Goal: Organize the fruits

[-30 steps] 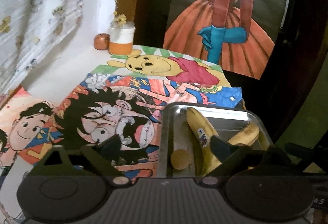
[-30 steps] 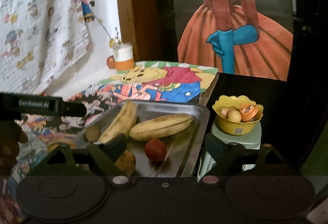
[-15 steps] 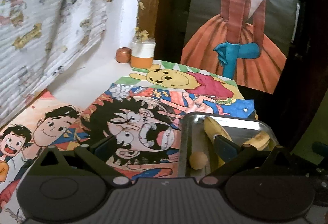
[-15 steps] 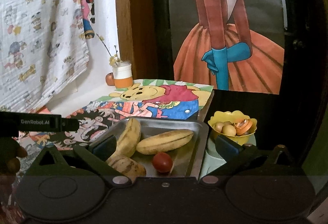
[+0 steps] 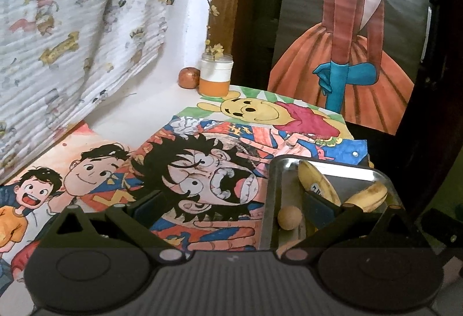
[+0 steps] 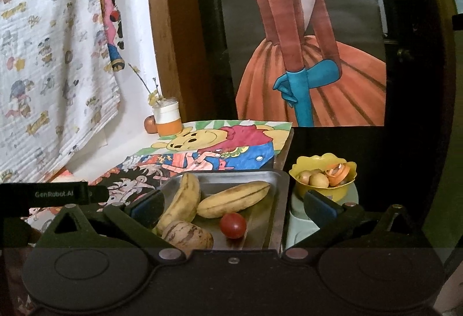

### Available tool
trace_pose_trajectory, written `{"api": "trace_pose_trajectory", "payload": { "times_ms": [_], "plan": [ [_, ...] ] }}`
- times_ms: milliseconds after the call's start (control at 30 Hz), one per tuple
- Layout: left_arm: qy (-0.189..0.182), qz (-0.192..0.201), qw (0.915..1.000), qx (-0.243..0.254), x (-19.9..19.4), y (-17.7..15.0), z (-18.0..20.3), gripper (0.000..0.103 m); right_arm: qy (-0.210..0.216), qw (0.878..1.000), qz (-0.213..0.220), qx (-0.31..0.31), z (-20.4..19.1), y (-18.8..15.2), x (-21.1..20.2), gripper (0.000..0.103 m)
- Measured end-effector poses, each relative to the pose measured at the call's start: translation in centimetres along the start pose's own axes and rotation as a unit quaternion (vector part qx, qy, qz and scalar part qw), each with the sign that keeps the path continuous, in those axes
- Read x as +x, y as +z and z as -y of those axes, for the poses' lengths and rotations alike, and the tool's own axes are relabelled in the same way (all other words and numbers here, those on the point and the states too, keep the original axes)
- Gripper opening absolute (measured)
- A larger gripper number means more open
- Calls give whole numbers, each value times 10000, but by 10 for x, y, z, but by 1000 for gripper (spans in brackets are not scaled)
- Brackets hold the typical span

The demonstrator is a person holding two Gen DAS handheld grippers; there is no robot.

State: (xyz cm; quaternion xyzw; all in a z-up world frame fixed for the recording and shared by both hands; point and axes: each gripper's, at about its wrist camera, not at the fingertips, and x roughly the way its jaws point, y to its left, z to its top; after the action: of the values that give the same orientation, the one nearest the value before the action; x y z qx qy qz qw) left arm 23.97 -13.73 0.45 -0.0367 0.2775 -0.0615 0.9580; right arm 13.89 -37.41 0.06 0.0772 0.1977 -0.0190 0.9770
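Yellow bowl (image 6: 322,180) beside steel tray (image 6: 277,200)

Home room: cartoon drawings (image 5: 202,171) on table, printed curtain (image 5: 72,27).

The right tool (image 6: 234,207) hides the near end of the striped fruit (image 6: 188,235) in the tray (image 6: 277,200).

A steel tray (image 6: 277,197) at the table's right edge holds two yellow bananas (image 6: 231,199) lying flat side by side, a red tomato (image 6: 233,225) in front of them, a striped brownish fruit (image 6: 186,235) at the near left, and a small round tan fruit (image 5: 289,217).
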Motion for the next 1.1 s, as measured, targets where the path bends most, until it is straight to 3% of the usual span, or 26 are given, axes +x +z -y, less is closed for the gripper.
{"api": "trace_pose_trajectory", "payload": {
  "times_ms": [600, 1100],
  "plan": [
    [504, 300, 9983, 46, -32, -9, -11, 103, 70, 9998, 130, 124, -13, -6, -22, 102],
    [585, 464, 9972, -30, -64, -31, -21, 103, 20, 9993, 325, 195, -26, -21, -54, 102]
  ]
}}
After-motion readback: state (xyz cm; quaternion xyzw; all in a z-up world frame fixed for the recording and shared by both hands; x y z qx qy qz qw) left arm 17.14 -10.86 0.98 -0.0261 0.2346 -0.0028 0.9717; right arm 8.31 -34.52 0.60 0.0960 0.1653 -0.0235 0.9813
